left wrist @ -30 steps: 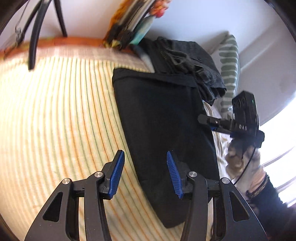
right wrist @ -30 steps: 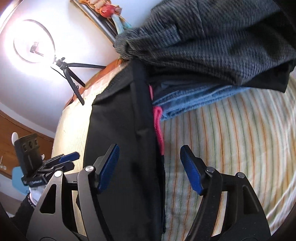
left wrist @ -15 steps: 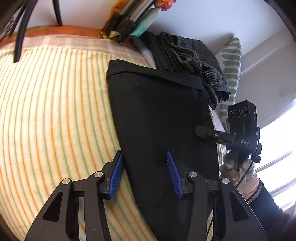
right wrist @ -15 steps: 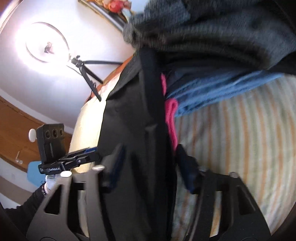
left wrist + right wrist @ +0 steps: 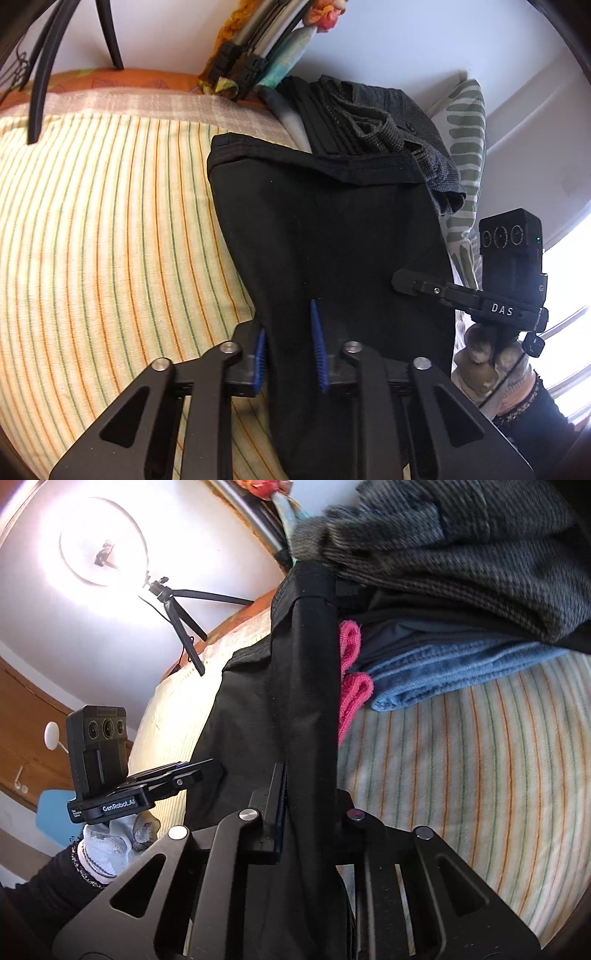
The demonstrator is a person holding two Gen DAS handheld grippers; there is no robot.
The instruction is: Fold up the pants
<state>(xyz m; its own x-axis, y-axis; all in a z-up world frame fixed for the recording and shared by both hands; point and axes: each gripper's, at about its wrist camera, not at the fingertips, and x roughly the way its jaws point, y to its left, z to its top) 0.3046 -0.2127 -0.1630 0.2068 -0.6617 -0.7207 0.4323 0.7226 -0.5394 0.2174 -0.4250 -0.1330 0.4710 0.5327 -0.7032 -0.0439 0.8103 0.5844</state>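
Observation:
Black pants [image 5: 332, 229] lie lengthwise on the striped bed sheet [image 5: 110, 221], waistband at the far end. My left gripper [image 5: 289, 347] is at their left edge, its jaws closing, and the blue pads pinch a fold of the black cloth. In the right wrist view my right gripper [image 5: 308, 805] is closing on the pants [image 5: 266, 709] at their right edge. Cloth bunches between its fingers and hides the right one. Each gripper shows in the other's view: the right gripper [image 5: 404, 277] and the left gripper [image 5: 207, 771], both low on the cloth.
A pile of clothes sits beyond the waistband: a grey knit garment [image 5: 461, 554], blue folded cloth [image 5: 443, 672] and a pink piece [image 5: 351, 664]. A leaf-patterned pillow [image 5: 465, 140] lies at the right. A ring light on a tripod [image 5: 177, 605] stands at the bed's far side.
Both pairs of jaws have narrowed from wide apart onto the pants' edges. The right gripper slid onto the right edge, and the cloth there is now gathered up.

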